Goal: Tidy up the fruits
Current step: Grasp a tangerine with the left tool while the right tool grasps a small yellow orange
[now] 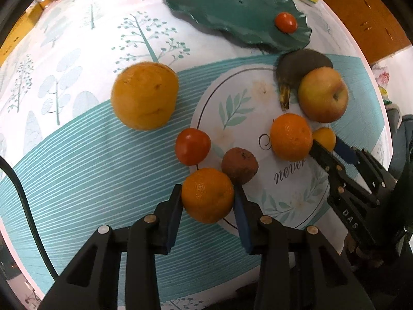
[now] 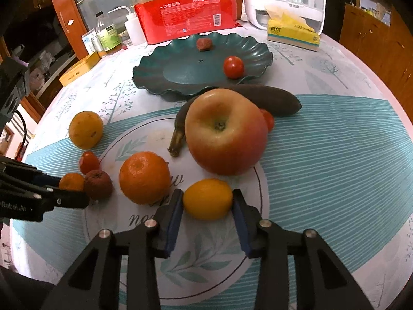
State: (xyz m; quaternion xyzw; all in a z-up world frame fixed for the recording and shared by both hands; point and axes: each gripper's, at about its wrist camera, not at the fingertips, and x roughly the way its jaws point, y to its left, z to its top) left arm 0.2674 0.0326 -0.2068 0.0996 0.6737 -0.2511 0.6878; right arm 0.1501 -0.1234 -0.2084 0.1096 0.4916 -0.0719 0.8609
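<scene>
1. Your left gripper (image 1: 207, 196) has its jaws closed on a small orange (image 1: 207, 195), low in the middle of the left wrist view; both blue pads press its sides, and it sits on the tabletop (image 1: 85, 160).
2. Your right gripper (image 2: 207, 199) has its jaws closed on a small yellow fruit (image 2: 207, 199), low in the middle of the right wrist view, with a pad against each side.
3. Touching the small orange at its upper right is a wrinkled brown fruit (image 1: 239, 165); just above that pair lies a red tomato (image 1: 192, 146).
4. A mid-sized orange (image 2: 144, 177) sits just left of the yellow fruit, near but apart from it.
5. Above the yellow fruit stands a big apple (image 2: 225, 131), stem dimple up, with a blackened banana (image 2: 273, 99) curving behind it and a second tomato (image 2: 268, 118) peeking out at its right edge.
6. A large yellow-orange fruit (image 1: 144, 95) lies alone, upper left of the middle in the left wrist view.
7. The green wavy plate (image 2: 155, 69) sits at upper centre of the right wrist view, holding another tomato (image 2: 233, 66) and a small reddish fruit (image 2: 204, 44).
8. Behind it stand a red package (image 2: 185, 18) and a tissue box (image 2: 293, 35).
</scene>
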